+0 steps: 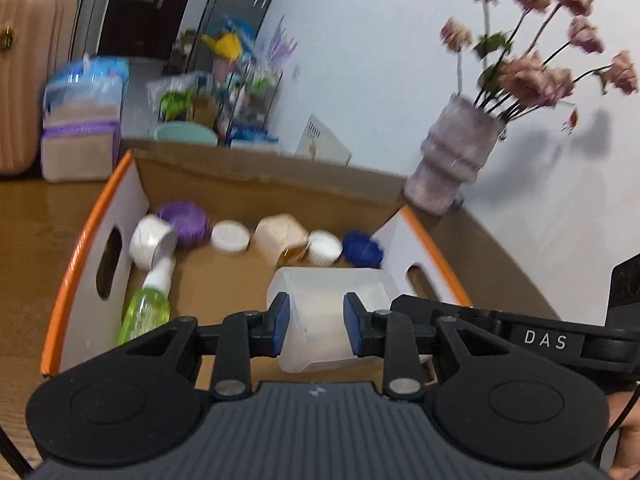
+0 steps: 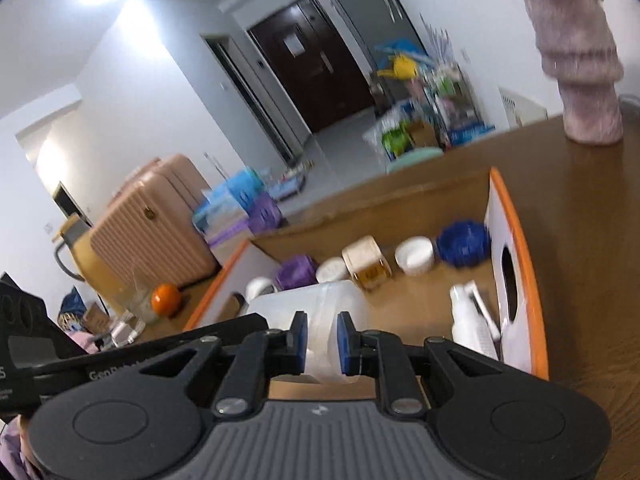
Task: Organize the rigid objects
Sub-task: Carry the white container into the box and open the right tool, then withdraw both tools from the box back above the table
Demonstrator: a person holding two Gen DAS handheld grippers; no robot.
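Observation:
A translucent white plastic container [image 1: 320, 300] is held over the open cardboard box [image 1: 132, 200]. My left gripper [image 1: 316, 322] is shut on its body. My right gripper [image 2: 322, 346] is shut on the same container [image 2: 316, 312] from the other side. In the box lie a purple lid [image 1: 184, 222], a white jar [image 1: 150, 242], a green spray bottle [image 1: 146, 310], a white lid [image 1: 230, 236], a beige-capped amber bottle [image 1: 280, 236], a white cap [image 1: 324, 248] and a blue lid [image 1: 362, 248]. A white bottle [image 2: 472, 322] lies by the box's right wall.
The box with orange rims [image 2: 520, 240] sits on a brown wooden table [image 2: 592, 240]. A pink vase of dried flowers [image 1: 452, 160] stands just beyond the box. An orange [image 2: 166, 298] and a glass [image 2: 128, 312] sit left of the box. A pink suitcase [image 2: 152, 232] stands behind.

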